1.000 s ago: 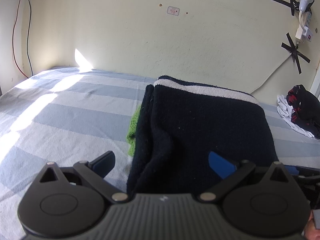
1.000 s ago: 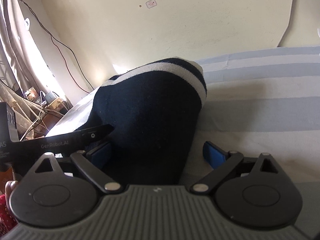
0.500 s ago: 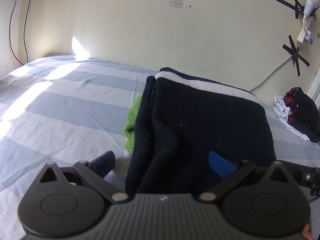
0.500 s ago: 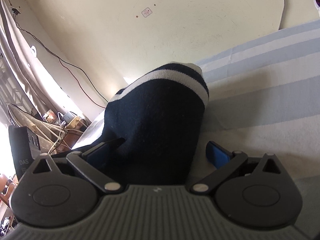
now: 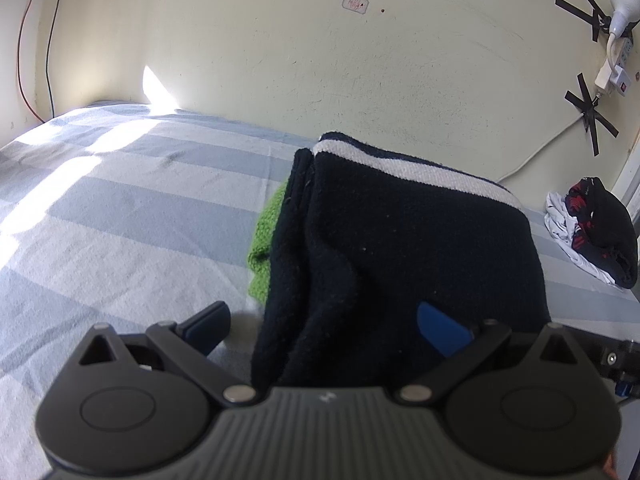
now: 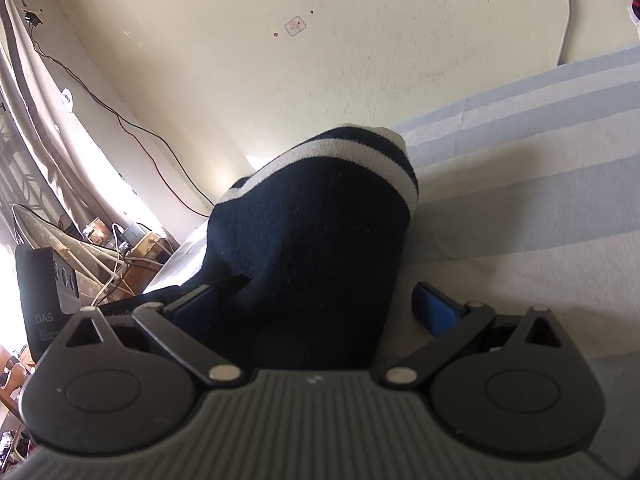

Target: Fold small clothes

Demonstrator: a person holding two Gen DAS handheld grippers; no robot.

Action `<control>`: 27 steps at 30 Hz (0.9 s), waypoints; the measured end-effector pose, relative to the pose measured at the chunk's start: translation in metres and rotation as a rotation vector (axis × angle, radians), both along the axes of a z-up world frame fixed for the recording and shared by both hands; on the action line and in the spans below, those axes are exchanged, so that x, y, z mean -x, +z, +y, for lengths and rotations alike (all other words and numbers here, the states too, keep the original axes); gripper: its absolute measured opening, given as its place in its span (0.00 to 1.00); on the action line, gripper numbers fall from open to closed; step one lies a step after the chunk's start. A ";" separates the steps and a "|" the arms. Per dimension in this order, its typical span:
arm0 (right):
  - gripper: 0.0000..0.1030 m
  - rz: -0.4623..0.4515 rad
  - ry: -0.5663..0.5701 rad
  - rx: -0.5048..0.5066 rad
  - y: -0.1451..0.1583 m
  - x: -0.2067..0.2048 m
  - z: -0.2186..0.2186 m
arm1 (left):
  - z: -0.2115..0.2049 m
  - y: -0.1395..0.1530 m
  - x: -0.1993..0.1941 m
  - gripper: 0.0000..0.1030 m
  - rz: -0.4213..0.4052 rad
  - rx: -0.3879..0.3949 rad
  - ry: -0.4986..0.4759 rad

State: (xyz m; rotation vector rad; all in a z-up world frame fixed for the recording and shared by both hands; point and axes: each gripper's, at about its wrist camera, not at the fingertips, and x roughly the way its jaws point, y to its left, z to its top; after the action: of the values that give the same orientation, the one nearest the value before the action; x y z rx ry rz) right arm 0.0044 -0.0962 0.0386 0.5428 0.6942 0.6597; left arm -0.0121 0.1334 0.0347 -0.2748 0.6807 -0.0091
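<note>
Right now the folded navy garment (image 5: 420, 248) lies on the bed (image 5: 120, 216), its near edge reaching in between both pairs of jaws. Left gripper (image 5: 324, 320) and right gripper (image 6: 320, 300) each stand wide apart, clamping nothing. Its long axis runs away toward the wall, white stripe (image 5: 412, 172) farthest. Neither gripper looks nearer. A green cloth (image 5: 266, 240) peeks from beneath.

Left claw (image 5: 322, 322) fingers spread wide, held low and level; right claw (image 6: 320, 300) also spread wide, tilted sideways.
</note>
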 end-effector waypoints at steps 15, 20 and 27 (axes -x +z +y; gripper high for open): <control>1.00 -0.027 0.043 0.151 0.007 -0.010 0.029 | 0.005 -0.001 -0.002 1.00 -0.006 0.024 -0.002; 0.99 -0.021 0.037 0.165 0.006 -0.020 0.038 | 0.007 -0.001 -0.003 1.00 -0.009 0.034 -0.010; 0.42 -0.039 -0.011 0.126 0.011 -0.010 0.021 | 0.002 0.000 -0.003 0.88 -0.019 0.062 -0.069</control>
State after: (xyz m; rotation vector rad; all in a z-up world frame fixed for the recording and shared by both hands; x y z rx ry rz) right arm 0.0141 -0.0753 0.0493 0.4157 0.6909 0.6106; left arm -0.0093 0.1350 0.0349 -0.3106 0.6714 -0.0990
